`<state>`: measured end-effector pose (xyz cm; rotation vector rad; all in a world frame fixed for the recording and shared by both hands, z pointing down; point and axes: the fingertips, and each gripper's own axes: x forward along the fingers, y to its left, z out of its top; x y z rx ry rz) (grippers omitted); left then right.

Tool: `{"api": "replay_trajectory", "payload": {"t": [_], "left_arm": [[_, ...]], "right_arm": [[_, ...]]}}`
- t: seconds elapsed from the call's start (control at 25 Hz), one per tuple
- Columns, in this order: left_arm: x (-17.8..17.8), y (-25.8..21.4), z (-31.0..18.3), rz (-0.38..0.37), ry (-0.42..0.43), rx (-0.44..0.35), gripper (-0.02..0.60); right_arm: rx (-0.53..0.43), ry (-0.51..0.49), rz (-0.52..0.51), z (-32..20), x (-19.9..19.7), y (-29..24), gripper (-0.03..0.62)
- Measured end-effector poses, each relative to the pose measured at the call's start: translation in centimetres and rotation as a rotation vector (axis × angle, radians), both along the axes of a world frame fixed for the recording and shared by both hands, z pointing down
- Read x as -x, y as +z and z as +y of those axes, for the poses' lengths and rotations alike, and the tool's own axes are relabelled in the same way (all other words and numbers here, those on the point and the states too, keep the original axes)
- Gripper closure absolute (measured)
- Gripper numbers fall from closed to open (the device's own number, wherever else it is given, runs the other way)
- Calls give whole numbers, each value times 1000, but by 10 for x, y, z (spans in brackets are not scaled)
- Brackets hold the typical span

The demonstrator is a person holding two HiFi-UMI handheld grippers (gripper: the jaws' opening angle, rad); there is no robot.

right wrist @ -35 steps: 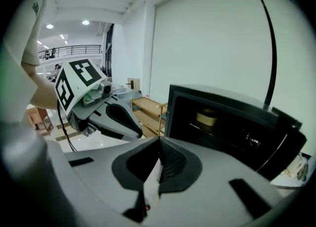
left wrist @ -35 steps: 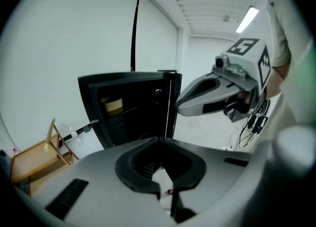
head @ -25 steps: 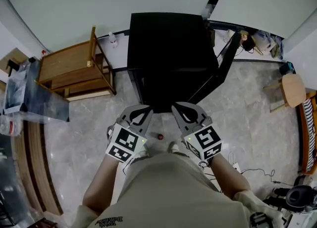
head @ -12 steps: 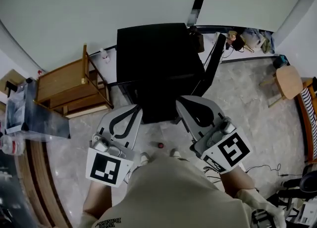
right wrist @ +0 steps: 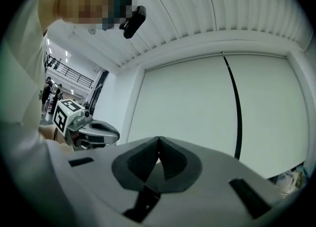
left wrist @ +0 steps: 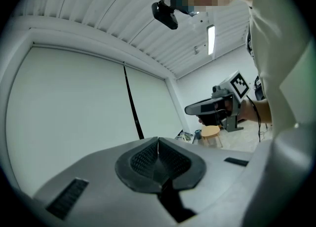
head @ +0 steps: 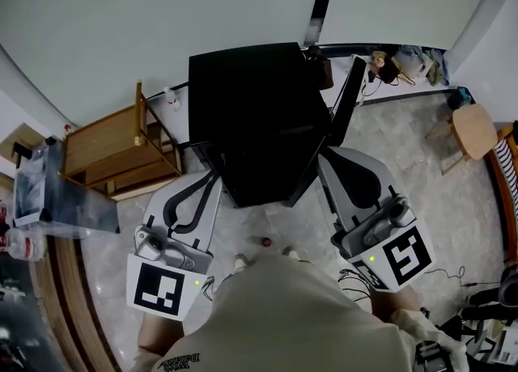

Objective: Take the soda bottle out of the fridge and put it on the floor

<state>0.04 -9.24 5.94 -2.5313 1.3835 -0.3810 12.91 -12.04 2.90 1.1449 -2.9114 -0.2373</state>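
From above, the black fridge point(head: 251, 112) stands against the pale wall, its door point(head: 346, 103) swung open on the right. No soda bottle is plainly visible; a small red round thing point(head: 265, 242) sits on the floor just in front of the person's feet. My left gripper point(head: 213, 176) is raised at the fridge's front left corner, and its jaws point(left wrist: 158, 140) are shut on nothing. My right gripper point(head: 326, 155) is lifted beside the open door, also shut point(right wrist: 158, 139) and empty. Both gripper views look up at wall and ceiling.
A wooden rack point(head: 113, 148) stands left of the fridge, with a glass-topped table point(head: 48, 196) further left. A round wooden stool point(head: 473, 132) is at the right, clutter point(head: 405, 63) along the wall and cables point(head: 437, 273) on the floor.
Both grippers have risen toward the camera, spread apart and tilted upward. Their jaws stayed shut. The head view has shifted a little over the fridge.
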Motion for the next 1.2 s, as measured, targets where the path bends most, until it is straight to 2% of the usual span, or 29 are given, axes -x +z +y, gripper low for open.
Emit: {"api": "replay_trajectory", "payload": {"t": [0.32, 0.48, 0.68, 1.2], "left_arm": [[12, 18, -6, 37, -63, 69, 574], [12, 30, -11, 25, -77, 78, 574], [12, 39, -13, 59, -83, 95, 574], [13, 43, -11, 58, -91, 107, 574]], "right_arm": [[53, 13, 28, -12, -10, 27, 599], [77, 7, 36, -16, -6, 43, 599], [97, 0, 61, -19, -2, 56, 599], [107, -15, 69, -19, 0, 62, 599]]}}
